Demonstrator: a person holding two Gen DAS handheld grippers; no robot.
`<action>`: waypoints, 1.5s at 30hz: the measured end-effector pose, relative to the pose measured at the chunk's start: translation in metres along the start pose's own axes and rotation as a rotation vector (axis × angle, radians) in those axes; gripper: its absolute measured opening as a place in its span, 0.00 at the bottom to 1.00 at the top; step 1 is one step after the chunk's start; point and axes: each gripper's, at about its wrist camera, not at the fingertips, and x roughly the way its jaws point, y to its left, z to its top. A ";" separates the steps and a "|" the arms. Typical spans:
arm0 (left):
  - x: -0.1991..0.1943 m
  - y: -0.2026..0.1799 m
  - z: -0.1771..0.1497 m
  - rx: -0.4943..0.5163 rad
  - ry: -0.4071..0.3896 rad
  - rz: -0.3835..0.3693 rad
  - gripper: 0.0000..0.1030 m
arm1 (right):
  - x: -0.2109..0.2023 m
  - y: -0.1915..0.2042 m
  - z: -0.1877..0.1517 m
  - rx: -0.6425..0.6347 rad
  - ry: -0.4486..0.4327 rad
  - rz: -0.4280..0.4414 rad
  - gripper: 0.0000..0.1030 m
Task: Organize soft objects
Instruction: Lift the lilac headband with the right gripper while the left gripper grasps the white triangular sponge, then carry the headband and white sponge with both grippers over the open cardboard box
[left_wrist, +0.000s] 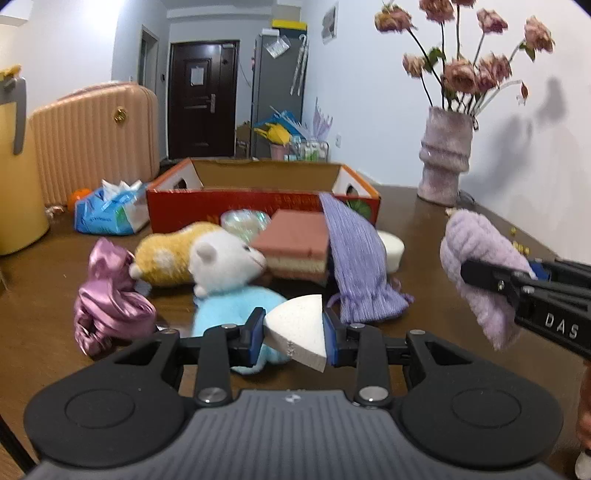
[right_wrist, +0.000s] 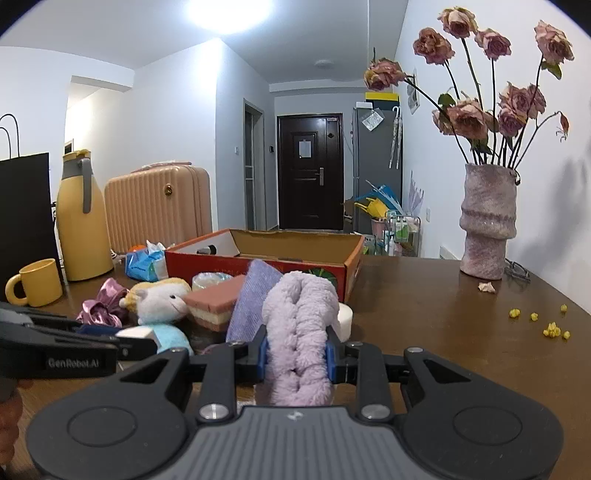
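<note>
Dark brown wood makes up the table (right_wrist: 424, 314), set in a white-walled room with a dark door at the far end. At the table's far side stands an open red cardboard box (left_wrist: 258, 203), and in front of it lies a cluster of soft things: a plush toy (left_wrist: 218, 258) in white, yellow and pale blue, a pink satin scrunchie (left_wrist: 107, 302), a pink-and-cream layered sponge (left_wrist: 295, 243), a lilac pleated drawstring pouch (left_wrist: 354, 266) leaning against the box's near wall, and a round white sponge (left_wrist: 392, 248) just beside the pouch. The left gripper (left_wrist: 294, 334) is clamped on a white wedge-shaped sponge (left_wrist: 299, 328), held above the table in front of the plush toy. The right gripper (right_wrist: 296, 354) pinches a fluffy lilac cloth (right_wrist: 299, 332), which bulges upward between its fingers, raised off the table to the right of the cluster. A pink vase (right_wrist: 487, 225) of dried roses stands at the far right.
</note>
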 end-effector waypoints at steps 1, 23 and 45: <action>-0.002 0.002 0.003 -0.005 -0.012 0.003 0.32 | 0.000 0.001 0.001 -0.001 -0.004 0.001 0.26; -0.014 0.046 0.073 -0.132 -0.216 0.033 0.31 | 0.024 0.036 0.063 -0.005 -0.128 -0.012 0.26; 0.035 0.071 0.131 -0.217 -0.298 0.088 0.31 | 0.099 0.048 0.116 0.039 -0.194 -0.016 0.26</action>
